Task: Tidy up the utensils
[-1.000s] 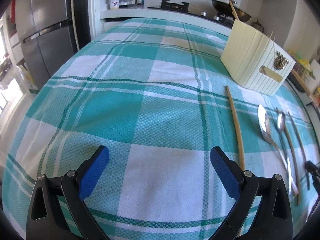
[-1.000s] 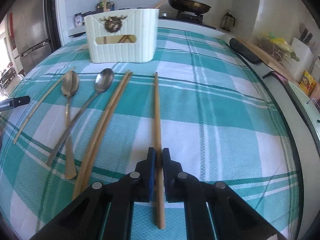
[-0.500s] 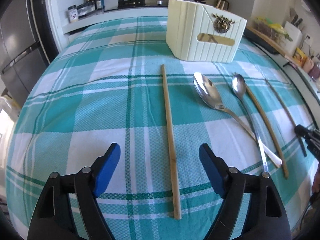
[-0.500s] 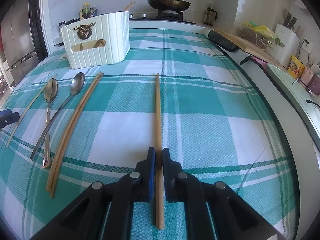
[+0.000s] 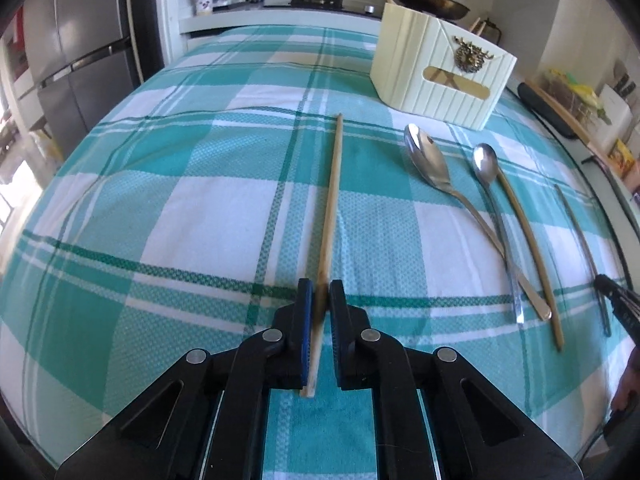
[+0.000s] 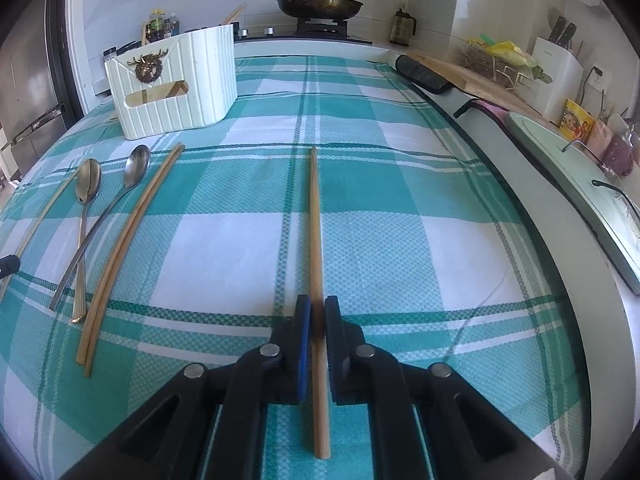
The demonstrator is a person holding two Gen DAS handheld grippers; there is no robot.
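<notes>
The left gripper [image 5: 318, 295] has just been closing and now clamps 1 chopstick [image 5: 331, 196]. The right gripper [image 6: 317, 312] clamps another chopstick [image 6: 316, 220]. Beyond, 2 spoons [image 5: 430, 164] lie on the checked cloth [image 5: 180, 184], near the cream holder [image 5: 436, 68].

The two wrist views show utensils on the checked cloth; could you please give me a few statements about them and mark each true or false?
1. The left gripper is shut on a chopstick. True; its jaws have just been closing.
2. The right gripper is open and empty. False; it is shut on a wooden chopstick.
3. Two metal spoons lie on the cloth. True.
4. The cream holder is lying on its side. False; it stands upright.
5. A pan sits on the stove behind. True.
</notes>
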